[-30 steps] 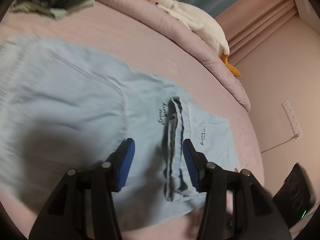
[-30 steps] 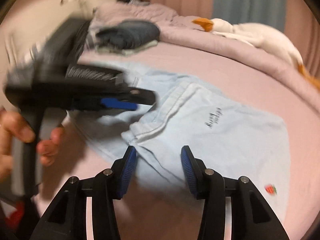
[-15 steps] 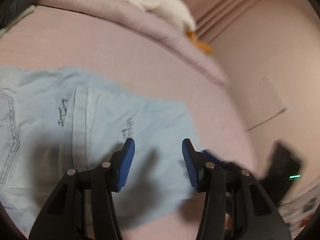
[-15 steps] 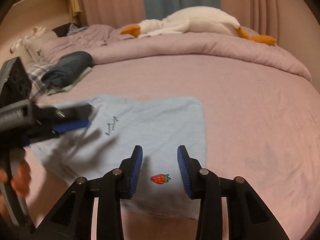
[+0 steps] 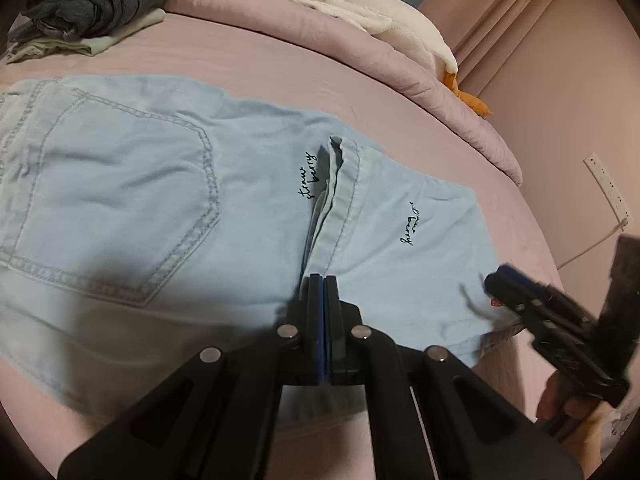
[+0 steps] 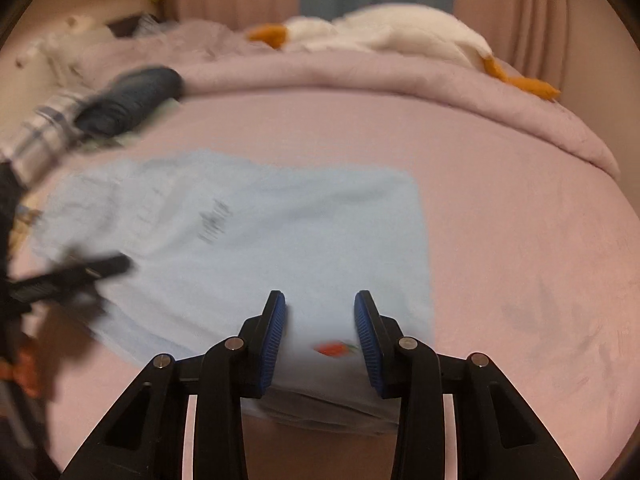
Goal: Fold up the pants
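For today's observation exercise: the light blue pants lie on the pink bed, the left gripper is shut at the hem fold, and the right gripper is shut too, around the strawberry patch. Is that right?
Not quite. The right gripper is open, its fingers either side of the strawberry patch, as the right wrist view shows. The pants do lie on the pink bed, and the left gripper is shut at the fold.

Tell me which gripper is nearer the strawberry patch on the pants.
Right. The right gripper straddles the strawberry patch with open jaws; the left gripper is shut farther along the pants, by the hem fold.

Dim warm light; right view blurred, fisheye edges dark
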Tool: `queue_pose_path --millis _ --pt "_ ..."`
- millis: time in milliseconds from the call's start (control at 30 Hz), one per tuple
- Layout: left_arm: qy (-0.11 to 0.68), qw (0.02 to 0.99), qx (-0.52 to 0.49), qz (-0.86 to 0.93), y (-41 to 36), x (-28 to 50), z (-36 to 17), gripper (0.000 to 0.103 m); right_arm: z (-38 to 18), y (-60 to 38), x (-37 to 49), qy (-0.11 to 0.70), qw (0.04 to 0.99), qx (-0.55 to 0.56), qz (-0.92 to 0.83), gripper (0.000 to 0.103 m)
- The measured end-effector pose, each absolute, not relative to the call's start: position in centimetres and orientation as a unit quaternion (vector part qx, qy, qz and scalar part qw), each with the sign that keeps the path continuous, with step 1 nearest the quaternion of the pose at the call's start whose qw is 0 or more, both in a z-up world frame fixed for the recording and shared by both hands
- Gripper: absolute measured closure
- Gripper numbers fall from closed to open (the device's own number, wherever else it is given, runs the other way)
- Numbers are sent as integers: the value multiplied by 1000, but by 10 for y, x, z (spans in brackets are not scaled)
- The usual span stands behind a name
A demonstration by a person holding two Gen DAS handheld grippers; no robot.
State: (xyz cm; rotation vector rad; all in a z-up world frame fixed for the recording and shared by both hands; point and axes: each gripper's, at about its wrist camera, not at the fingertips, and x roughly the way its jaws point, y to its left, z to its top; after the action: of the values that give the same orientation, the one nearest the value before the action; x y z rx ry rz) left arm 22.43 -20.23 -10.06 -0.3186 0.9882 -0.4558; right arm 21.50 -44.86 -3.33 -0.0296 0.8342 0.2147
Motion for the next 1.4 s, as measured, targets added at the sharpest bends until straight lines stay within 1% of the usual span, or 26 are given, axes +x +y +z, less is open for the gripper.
queue_pose_path --millis 133,200,267,300,367,433,500,633,767,867,967,1133,1200,1233,1300,1400 --pt "471 834 -179 -224 -194 220 -104 99 -18 -415 230 395 901 -17 178 64" --pt "469 834 -182 -227 -194 218 -104 99 -14 -395 245 394 894 -15 213 69" --pt "468 834 -183 -229 -193 215 -103 99 -17 -374 263 399 886 -24 234 79" --pt "468 834 -182 -230 -194 215 -103 99 -22 -366 271 407 882 -32 236 80" --pt "468 834 -180 -232 -193 211 -104 99 -37 -348 291 432 870 -46 232 90" --pt "466 835 -174 -234 -193 211 -104 99 -54 -336 312 458 859 -59 222 92" --pt "462 837 -171 -237 -191 206 -106 99 -61 -332 329 471 854 -48 218 95" --pt "464 834 -180 -238 -191 209 -107 99 -60 -340 348 499 843 16 201 96" --pt "465 835 -172 -238 -194 210 -106 99 -51 -352 331 480 853 26 204 97" --pt "467 835 -171 -236 -195 214 -105 99 -38 -374 308 453 873 4 179 97" --pt "465 837 -167 -233 -197 216 -105 99 -34 -412 276 446 886 -27 123 97" --pt "465 839 -161 -233 -199 217 -104 99 -57 -465 207 462 881 -63 73 97" --pt "464 840 -157 -232 -200 218 -104 99 -59 -473 176 430 896 -79 79 97" --pt "465 840 -155 -232 -200 218 -104 99 -57 -473 167 423 898 -90 75 97" --pt "465 841 -153 -232 -200 218 -105 99 -55 -475 162 436 891 -101 72 97" --pt "463 840 -155 -235 -200 219 -105 99 -45 -485 165 453 885 -71 76 97"
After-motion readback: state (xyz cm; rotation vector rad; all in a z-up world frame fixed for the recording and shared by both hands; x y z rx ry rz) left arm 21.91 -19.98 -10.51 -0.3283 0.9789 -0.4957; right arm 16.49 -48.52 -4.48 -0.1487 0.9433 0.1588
